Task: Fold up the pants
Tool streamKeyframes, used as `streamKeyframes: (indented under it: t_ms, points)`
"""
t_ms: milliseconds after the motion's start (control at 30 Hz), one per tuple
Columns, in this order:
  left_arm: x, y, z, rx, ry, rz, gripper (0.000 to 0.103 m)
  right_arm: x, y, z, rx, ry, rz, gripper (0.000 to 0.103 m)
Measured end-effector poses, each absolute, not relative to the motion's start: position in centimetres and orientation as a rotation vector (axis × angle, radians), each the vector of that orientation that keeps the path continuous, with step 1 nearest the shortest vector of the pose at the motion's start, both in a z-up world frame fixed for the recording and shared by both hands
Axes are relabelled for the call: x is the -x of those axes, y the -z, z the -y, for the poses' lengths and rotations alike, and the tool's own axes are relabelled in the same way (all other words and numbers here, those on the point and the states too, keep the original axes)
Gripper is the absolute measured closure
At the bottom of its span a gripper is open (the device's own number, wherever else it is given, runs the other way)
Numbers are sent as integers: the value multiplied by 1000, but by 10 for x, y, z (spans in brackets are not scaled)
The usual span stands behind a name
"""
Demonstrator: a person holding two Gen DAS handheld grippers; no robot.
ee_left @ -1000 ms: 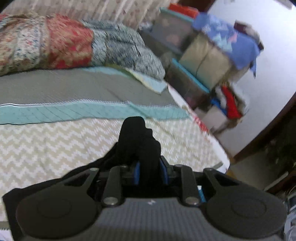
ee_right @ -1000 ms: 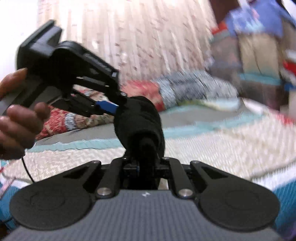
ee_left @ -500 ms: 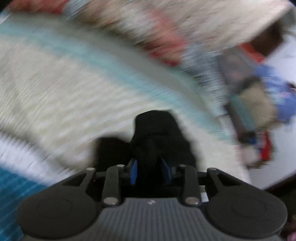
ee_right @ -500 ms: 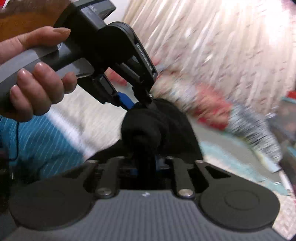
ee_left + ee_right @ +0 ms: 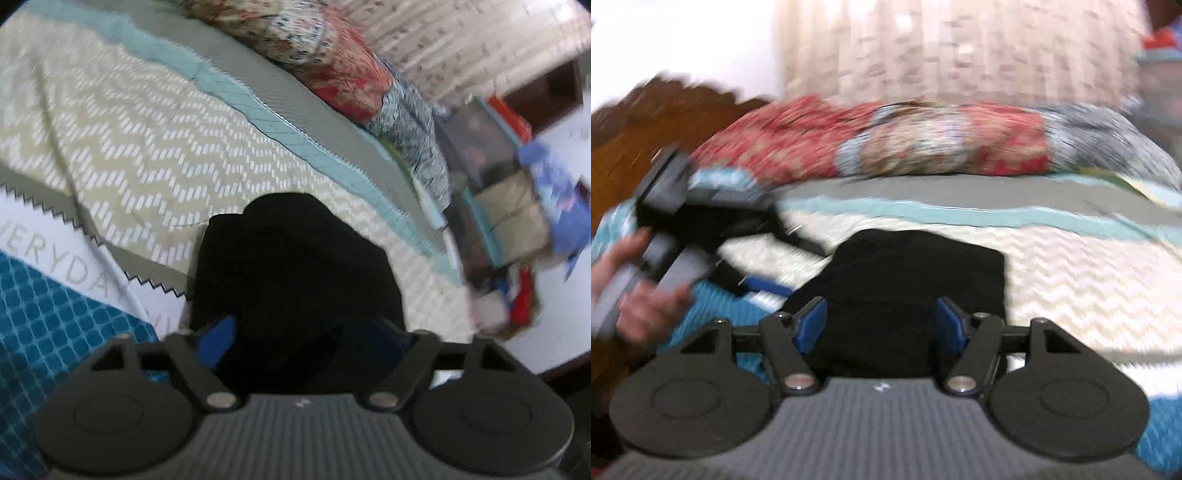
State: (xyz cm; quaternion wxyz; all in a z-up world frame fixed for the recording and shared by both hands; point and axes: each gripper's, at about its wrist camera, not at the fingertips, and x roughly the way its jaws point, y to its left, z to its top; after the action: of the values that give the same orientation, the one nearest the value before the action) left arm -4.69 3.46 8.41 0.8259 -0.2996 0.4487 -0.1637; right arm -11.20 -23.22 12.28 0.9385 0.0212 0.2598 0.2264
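Observation:
The black pants point(image 5: 291, 266) lie in a folded bundle on the patterned bedspread point(image 5: 129, 147). My left gripper point(image 5: 299, 332) is open, its blue pads spread to either side of the bundle's near edge. In the right wrist view the pants point(image 5: 916, 273) lie between the spread blue pads of my open right gripper point(image 5: 882, 321). The left gripper point(image 5: 701, 236), held in a hand, shows blurred at the left of that view, beside the bundle.
A rolled red and blue floral quilt point(image 5: 905, 144) lies along the far side of the bed. A wooden headboard point(image 5: 646, 122) stands at the left. Stacked boxes and cloth point(image 5: 517, 192) crowd the floor beyond the bed's right edge.
Both grippers were shut on the pants and held them up. Now both have opened and the pants rest on the bed. The left gripper has drawn off to the left.

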Motion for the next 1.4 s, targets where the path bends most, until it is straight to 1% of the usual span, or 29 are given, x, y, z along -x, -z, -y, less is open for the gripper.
streamKeyframes:
  t_ms: [33, 67, 100, 133, 167, 267, 333, 367, 400, 467, 533, 633, 733, 800, 867, 900, 933, 1000, 1067, 1167, 1200, 1233, 1267, 1300, 1333, 1367, 1400]
  points:
    - [44, -82, -26, 567, 324, -973, 60, 110, -119, 238, -64, -435, -536, 48]
    - [43, -78, -22, 533, 312, -989, 63, 104, -116, 241, -79, -409, -555, 59]
    - [44, -78, -20, 517, 295, -992, 69, 99, -112, 242, -91, -393, -579, 67]
    - [43, -77, -19, 499, 278, -984, 72, 92, -106, 241, -113, -385, -607, 71]
    - [48, -77, -22, 480, 265, -973, 73, 85, -98, 239, -141, -394, -646, 73]
    - [58, -74, -27, 452, 237, -974, 74, 72, -71, 220, -115, -400, -764, 70]
    - [65, -77, -30, 451, 232, -977, 64, 77, -68, 210, -57, -405, -752, 70]
    - [70, -82, -33, 458, 234, -971, 62, 77, -73, 209, -39, -413, -746, 70]
    - [70, -87, -36, 474, 239, -954, 64, 79, -77, 210, -33, -424, -747, 69]
    - [73, -107, -39, 497, 259, -879, 64, 82, -88, 223, -78, -446, -736, 69]
    - [68, -123, -37, 490, 282, -827, 64, 81, -104, 241, -158, -455, -672, 69]
    - [45, -135, -23, 453, 309, -797, 64, 64, -120, 254, -195, -414, -623, 69]
    - [21, -130, -4, 388, 318, -802, 64, 35, -121, 258, -248, -388, -638, 69]
    - [7, -116, 6, 323, 271, -847, 65, 14, -113, 257, -297, -391, -679, 69]
    - [-4, -95, 9, 228, 183, -896, 63, -5, -99, 254, -335, -386, -747, 69]
    - [-9, -83, 7, 202, 134, -931, 60, -7, -89, 253, -351, -384, -794, 68]
    - [-13, -69, 1, 223, 112, -966, 50, -13, -79, 253, -372, -372, -832, 68]
    - [-14, -55, -15, 347, 104, -989, 41, -17, -62, 255, -414, -344, -884, 60]
    - [-9, -57, -26, 445, 116, -986, 41, -16, -54, 264, -489, -329, -896, 57]
    - [6, -75, -31, 437, 130, -944, 41, -2, -67, 275, -536, -360, -866, 54]
    - [11, -84, -35, 439, 131, -925, 38, 6, -74, 281, -541, -361, -834, 48]
    - [17, -90, -40, 449, 133, -909, 29, 15, -80, 288, -556, -357, -800, 44]
    - [23, -97, -46, 465, 133, -891, 23, 20, -83, 296, -575, -350, -777, 36]
    - [29, -102, -50, 477, 135, -872, 15, 29, -85, 305, -605, -339, -755, 29]
    - [38, -105, -55, 487, 146, -856, 6, 36, -86, 313, -634, -330, -742, 25]
    - [40, -105, -58, 493, 156, -854, 2, 46, -85, 320, -661, -326, -734, 18]
    - [43, -103, -60, 502, 172, -860, 0, 49, -82, 324, -678, -330, -734, 15]
